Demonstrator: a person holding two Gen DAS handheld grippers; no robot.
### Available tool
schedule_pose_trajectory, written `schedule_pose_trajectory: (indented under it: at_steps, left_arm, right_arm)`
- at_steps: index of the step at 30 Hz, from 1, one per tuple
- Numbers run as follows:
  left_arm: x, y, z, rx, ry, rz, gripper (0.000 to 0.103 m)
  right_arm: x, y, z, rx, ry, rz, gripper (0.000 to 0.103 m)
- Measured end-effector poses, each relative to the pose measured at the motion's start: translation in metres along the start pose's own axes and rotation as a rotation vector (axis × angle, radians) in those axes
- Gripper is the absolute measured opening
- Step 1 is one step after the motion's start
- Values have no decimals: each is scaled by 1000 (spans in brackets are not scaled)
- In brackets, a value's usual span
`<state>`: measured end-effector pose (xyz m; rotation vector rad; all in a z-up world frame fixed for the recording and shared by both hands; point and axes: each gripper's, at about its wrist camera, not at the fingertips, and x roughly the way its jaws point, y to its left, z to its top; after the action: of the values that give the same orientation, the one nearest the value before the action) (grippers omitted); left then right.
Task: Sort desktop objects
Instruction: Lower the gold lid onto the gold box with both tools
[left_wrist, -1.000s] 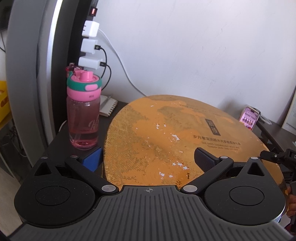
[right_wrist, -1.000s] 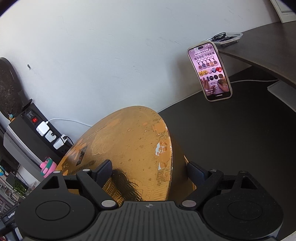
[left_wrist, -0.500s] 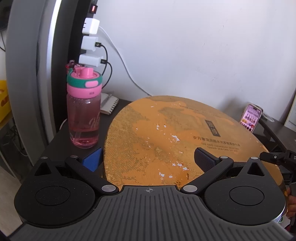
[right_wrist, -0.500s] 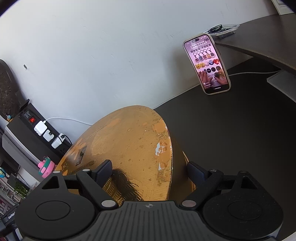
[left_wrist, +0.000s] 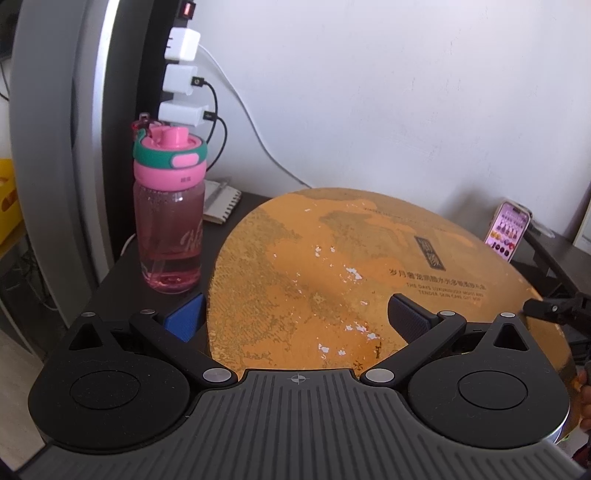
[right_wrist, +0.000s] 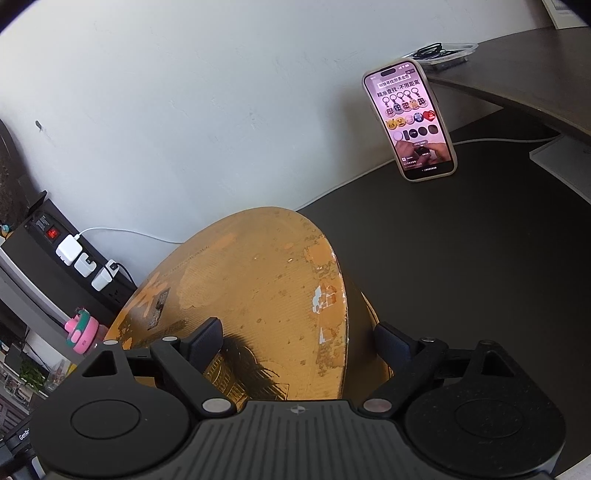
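Both claws are clamping the round orange box (left_wrist: 332, 266): the left claw (left_wrist: 295, 317) gripping its near edge, the right claw (right_wrist: 295, 347) its rim. At ten o'clock, a pink bottle (left_wrist: 170, 221) is standing on the bench (right_wrist: 461, 258), seemingly holding pinkish water. The box's underside is hidden.

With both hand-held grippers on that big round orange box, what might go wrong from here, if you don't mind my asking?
1. The pink water bottle with the green band stands close beside the worn round orange box; swinging the box leftward might topple it.
2. The upright phone with the lit screen leans near the wall and could be knocked over if the box slides that way.
3. The left hand-held gripper and right hand-held gripper each straddle only the box's edge, so it may slip.
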<state>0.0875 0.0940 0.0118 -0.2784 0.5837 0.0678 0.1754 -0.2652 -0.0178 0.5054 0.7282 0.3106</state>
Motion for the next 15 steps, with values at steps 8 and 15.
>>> schedule_pose_trajectory:
  at_steps: [8,15]
  left_arm:
    - [1,0,0,13,21,4,103]
    - [-39,-7,-5,80,-42,9,103]
  right_arm:
    - [1,-11,-1,80,-4,17,92]
    - [-41,-3,-2,46,-75,8,97]
